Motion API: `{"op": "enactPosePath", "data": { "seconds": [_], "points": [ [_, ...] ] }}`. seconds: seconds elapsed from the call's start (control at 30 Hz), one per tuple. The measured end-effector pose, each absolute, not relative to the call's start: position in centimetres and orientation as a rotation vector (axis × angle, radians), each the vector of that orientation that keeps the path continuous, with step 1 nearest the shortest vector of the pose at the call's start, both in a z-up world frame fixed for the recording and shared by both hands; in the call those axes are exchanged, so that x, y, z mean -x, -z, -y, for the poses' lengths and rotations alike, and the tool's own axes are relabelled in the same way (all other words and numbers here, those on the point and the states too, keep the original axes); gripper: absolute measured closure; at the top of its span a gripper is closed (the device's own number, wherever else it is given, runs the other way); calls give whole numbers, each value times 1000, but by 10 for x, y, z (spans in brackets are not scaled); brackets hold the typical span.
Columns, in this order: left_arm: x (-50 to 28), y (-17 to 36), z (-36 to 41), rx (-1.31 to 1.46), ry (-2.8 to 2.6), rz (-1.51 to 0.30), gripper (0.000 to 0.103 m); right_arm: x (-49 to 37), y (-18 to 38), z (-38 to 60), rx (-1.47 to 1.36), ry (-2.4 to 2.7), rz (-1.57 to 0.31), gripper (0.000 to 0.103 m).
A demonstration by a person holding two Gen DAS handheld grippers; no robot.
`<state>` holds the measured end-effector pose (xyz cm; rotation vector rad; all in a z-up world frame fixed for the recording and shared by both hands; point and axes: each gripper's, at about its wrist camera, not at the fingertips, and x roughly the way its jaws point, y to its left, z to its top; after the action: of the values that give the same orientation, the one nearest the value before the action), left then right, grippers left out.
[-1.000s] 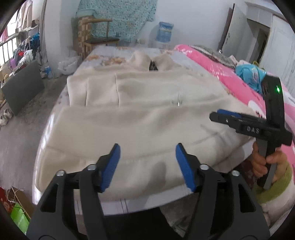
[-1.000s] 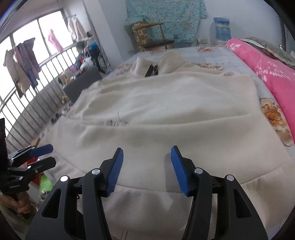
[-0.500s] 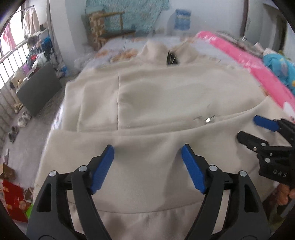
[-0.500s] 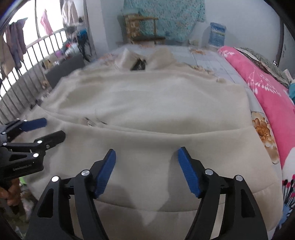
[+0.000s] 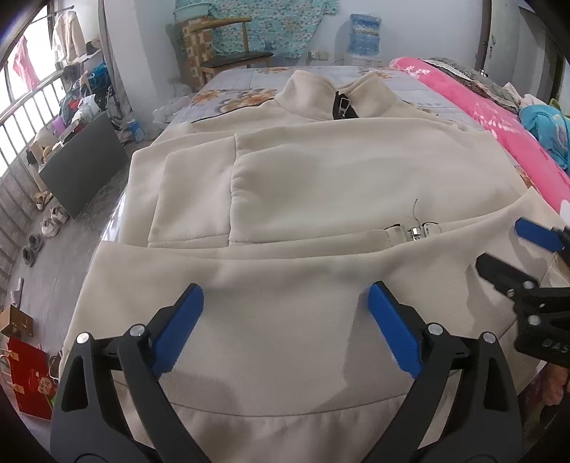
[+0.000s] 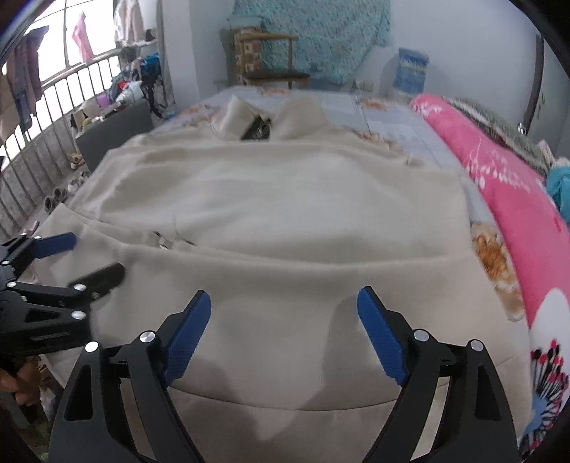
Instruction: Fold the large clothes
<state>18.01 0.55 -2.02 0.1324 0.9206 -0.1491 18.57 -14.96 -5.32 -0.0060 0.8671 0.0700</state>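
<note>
A large cream fleece jacket (image 5: 320, 199) lies spread on the bed, collar at the far end, its lower part folded up across the body with a zipper pull (image 5: 415, 232) showing at the fold edge. It also fills the right wrist view (image 6: 285, 220). My left gripper (image 5: 285, 320) is open and empty just above the near hem. My right gripper (image 6: 283, 327) is open and empty over the hem too. The right gripper shows at the right edge of the left wrist view (image 5: 513, 249); the left gripper shows at the left of the right wrist view (image 6: 71, 258).
A pink quilt (image 5: 498, 117) runs along the bed's right side, with a blue garment (image 5: 545, 124) on it. A wooden chair (image 5: 221, 46) and a water jug (image 5: 363, 32) stand past the bed. A dark panel (image 5: 82, 167), shoes and clutter line the floor at left.
Both grippers have moved forward and lower over the jacket's near hem and come closer together. Both stay open and hold nothing.
</note>
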Motion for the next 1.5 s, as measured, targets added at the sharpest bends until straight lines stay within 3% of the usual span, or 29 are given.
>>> {"op": "enactPosePath", "data": {
  "seconds": [1.5],
  "points": [
    [-182,20,-3,-108,93,-957,8,-191,56,152,-3,-105,-905,12]
  ]
}}
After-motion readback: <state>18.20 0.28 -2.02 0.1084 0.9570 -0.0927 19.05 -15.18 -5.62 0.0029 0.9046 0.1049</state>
